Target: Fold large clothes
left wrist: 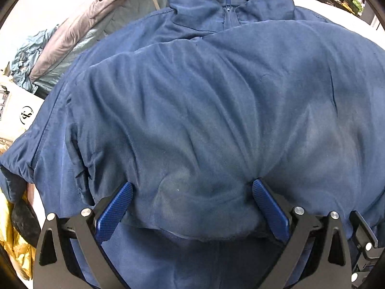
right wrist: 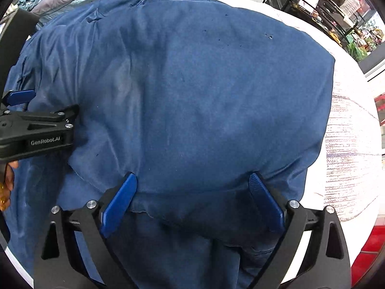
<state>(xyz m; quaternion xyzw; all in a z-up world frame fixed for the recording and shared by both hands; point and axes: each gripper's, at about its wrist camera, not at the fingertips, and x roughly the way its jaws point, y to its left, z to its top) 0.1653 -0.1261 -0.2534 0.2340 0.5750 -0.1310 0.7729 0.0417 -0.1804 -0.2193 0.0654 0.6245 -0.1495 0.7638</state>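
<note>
A large navy blue jacket (left wrist: 204,101) lies spread on the white table, its collar and zip at the far end. It also fills the right wrist view (right wrist: 192,91). My left gripper (left wrist: 192,187) is open, with its blue fingers set wide on either side of a folded lower edge of the jacket. My right gripper (right wrist: 195,180) is open too, with its fingers astride the jacket's folded hem near the right side. The left gripper's black body shows at the left of the right wrist view (right wrist: 36,130).
A grey and pale blue pile of clothes (left wrist: 79,38) lies at the far left. A gold fabric (left wrist: 14,240) shows at the near left. The white table edge (right wrist: 349,132) runs along the jacket's right. Black shelving (right wrist: 324,2) stands at the far right.
</note>
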